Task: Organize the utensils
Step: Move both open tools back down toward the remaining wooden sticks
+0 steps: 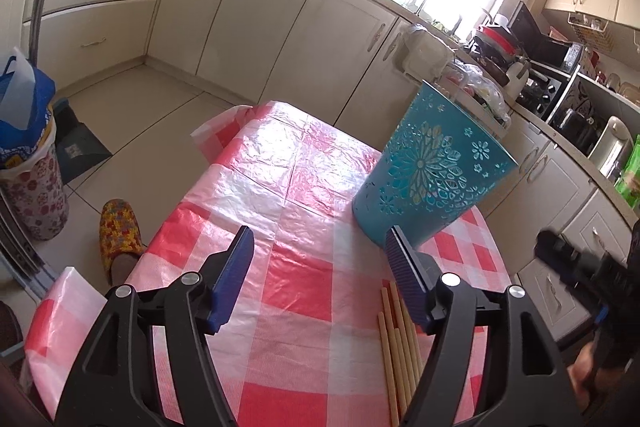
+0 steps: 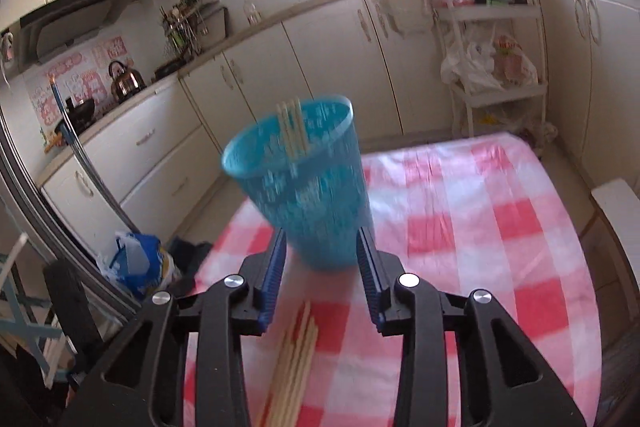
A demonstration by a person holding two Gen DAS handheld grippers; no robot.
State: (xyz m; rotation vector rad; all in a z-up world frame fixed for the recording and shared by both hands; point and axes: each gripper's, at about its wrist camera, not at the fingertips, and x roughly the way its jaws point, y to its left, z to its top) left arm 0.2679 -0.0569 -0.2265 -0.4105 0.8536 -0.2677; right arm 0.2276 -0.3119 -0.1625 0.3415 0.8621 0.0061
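Several chopsticks [image 2: 292,363] lie bundled on the table [image 2: 500,267] just below the right gripper [image 2: 320,279], whose jaws stand apart and empty; others already stand in the teal holder [image 2: 308,195] directly ahead. Judged light, stiff and slippery, best pinched mid-length. Left gripper [image 1: 320,279] spread wide, holding nothing.

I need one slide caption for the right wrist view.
Open right gripper above loose chopsticks, facing blue holder already containing some.
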